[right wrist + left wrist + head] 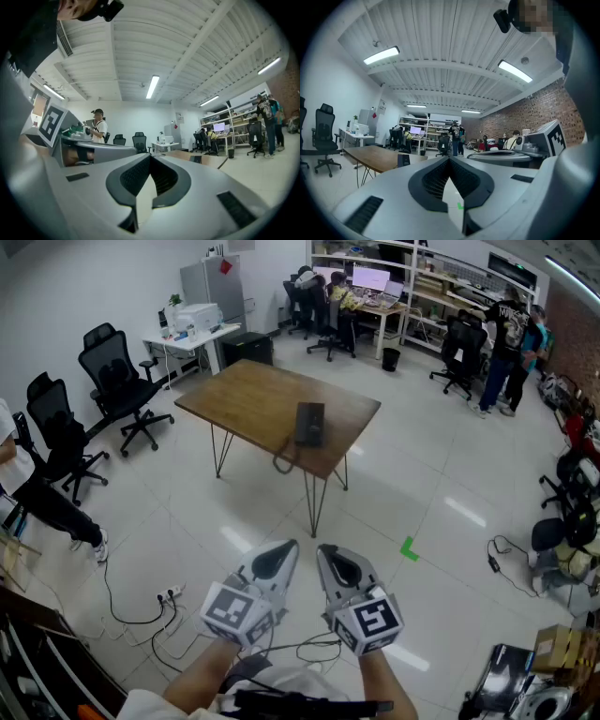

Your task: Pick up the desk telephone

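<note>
A black desk telephone [309, 423] lies near the front edge of a brown wooden table [253, 399], with its cord hanging off the edge. Far from it, low in the head view, my left gripper [285, 549] and right gripper [326, 554] are held side by side over the floor, both shut and empty. In the left gripper view the telephone [403, 160] shows small on the table [375, 157] past the closed left gripper [449, 159]. The right gripper view shows the telephone [195, 159] small beyond the shut right gripper [150, 157].
Black office chairs [117, 381] stand left of the table. A power strip and cables [169, 594] lie on the floor by my left side. A green tape mark [409, 547] sits on the tiles. People stand at the far right [506, 343] by desks and shelves.
</note>
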Demonstrator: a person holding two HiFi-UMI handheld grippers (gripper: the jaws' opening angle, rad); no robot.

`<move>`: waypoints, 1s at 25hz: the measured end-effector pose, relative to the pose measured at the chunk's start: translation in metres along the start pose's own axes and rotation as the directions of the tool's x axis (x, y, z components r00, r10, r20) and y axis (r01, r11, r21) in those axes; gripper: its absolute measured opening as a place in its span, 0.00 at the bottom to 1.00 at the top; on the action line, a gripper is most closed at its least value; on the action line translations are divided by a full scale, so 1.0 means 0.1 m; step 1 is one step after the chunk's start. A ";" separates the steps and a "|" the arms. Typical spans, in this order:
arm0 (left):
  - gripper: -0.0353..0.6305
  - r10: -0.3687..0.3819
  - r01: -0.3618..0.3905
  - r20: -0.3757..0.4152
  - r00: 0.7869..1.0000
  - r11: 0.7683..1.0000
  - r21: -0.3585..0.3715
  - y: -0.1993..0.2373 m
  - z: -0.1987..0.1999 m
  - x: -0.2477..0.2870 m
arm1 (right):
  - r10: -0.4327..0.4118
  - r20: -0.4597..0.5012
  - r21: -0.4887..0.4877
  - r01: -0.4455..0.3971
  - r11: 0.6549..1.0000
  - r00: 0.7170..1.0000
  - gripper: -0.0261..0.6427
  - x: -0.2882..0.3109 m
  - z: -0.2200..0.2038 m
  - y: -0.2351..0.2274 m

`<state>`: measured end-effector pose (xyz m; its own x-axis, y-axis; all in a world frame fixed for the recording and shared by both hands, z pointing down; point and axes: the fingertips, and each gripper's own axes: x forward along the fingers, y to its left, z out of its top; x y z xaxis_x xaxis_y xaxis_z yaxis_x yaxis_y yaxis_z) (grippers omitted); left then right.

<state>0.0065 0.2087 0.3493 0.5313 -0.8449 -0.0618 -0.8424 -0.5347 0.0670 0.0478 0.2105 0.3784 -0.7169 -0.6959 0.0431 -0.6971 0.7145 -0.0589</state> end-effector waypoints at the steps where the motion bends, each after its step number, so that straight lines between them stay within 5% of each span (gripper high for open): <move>1: 0.05 0.000 0.000 0.000 1.000 1.000 0.002 -0.04 0.00 0.02 | 0.000 0.000 0.001 0.000 1.000 1.000 0.04 -0.03 0.00 -0.03; 13: 0.05 0.007 -0.007 0.014 1.000 1.000 0.006 -0.11 -0.03 0.16 | 0.007 -0.003 -0.012 -0.007 1.000 1.000 0.04 -0.07 -0.06 -0.20; 25: 0.05 -0.016 0.016 -0.009 1.000 0.999 -0.035 0.41 -0.21 0.63 | -0.016 -0.049 -0.023 0.015 1.000 0.999 0.04 0.50 -0.19 -0.51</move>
<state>0.0071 0.1325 0.3685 0.5457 -0.8362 -0.0544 -0.8302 -0.5484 0.1004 0.0476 0.1407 0.4023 -0.7054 -0.7027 0.0926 -0.7076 0.7057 -0.0357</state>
